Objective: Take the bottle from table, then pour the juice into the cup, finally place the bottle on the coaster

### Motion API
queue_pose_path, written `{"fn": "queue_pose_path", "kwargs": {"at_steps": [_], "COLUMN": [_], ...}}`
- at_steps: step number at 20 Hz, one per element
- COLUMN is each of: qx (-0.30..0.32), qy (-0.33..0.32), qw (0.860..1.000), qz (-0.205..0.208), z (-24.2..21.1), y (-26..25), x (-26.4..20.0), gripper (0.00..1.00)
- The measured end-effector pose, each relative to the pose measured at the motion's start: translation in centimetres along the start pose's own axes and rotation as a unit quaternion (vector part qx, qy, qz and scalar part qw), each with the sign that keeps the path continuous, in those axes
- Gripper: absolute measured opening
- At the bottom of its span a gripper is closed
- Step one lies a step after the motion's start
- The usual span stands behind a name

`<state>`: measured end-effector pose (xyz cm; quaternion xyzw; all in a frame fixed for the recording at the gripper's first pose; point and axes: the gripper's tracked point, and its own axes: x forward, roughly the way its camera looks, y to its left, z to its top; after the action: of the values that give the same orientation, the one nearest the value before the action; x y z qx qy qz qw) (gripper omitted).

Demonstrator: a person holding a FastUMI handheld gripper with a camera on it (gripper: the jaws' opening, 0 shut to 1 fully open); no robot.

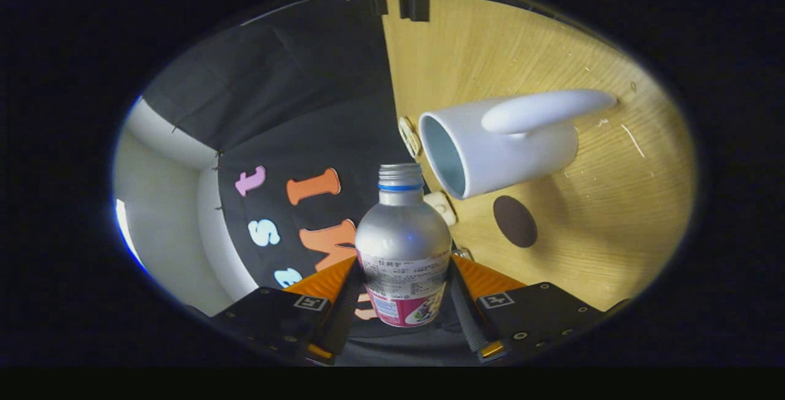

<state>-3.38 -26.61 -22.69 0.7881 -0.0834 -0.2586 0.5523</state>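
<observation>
Bottle point(402, 246): silver aluminium, uncapped, blue neck ring, pink-and-white label.
Gripper point(403, 280): both fingers clamped on the bottle's labelled body.
Cup point(497, 145): white mug, just beyond the bottle's mouth.
Coaster point(515, 221): dark brown round, on wooden table point(613, 222).

— What sort of place is this?

— A recording booth, not a lived-in room. A black cloth wall point(294, 105) hangs behind the wooden table point(589, 234), pinned over a plain pale wall point(159, 203).

— What sits on that table?

— A white cup point(503, 148), with a round brown coaster point(515, 221) just beside it. The gripper point(403, 277) clamps a silver bottle point(402, 240), mouth near the cup.
</observation>
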Motion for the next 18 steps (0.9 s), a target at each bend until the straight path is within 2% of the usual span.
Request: {"fn": "queue_pose_path", "kwargs": {"at_steps": [3,5,8,12,14,16,18], "qx": [-0.096,-0.157,-0.271,-0.408,-0.47,-0.536,-0.604], "qy": [-0.001,-0.005,-0.008,-0.009,-0.012,-0.012,-0.012], "qw": [0.995,0.987,0.962,0.912,0.88,0.841,0.794], "qz": [0.008,0.016,0.025,0.051,0.066,0.071,0.068], "z": [0.2,0.4,0.2,-1.2,-2.0,-2.8,-3.6], "y": [0.8,1.6,2.5,4.7,5.7,6.2,6.4], "x": [0.6,0.9,0.9,1.3,1.9,2.9,3.8], "gripper": [0.74,0.74,0.74,0.74,0.74,0.74,0.74]}}
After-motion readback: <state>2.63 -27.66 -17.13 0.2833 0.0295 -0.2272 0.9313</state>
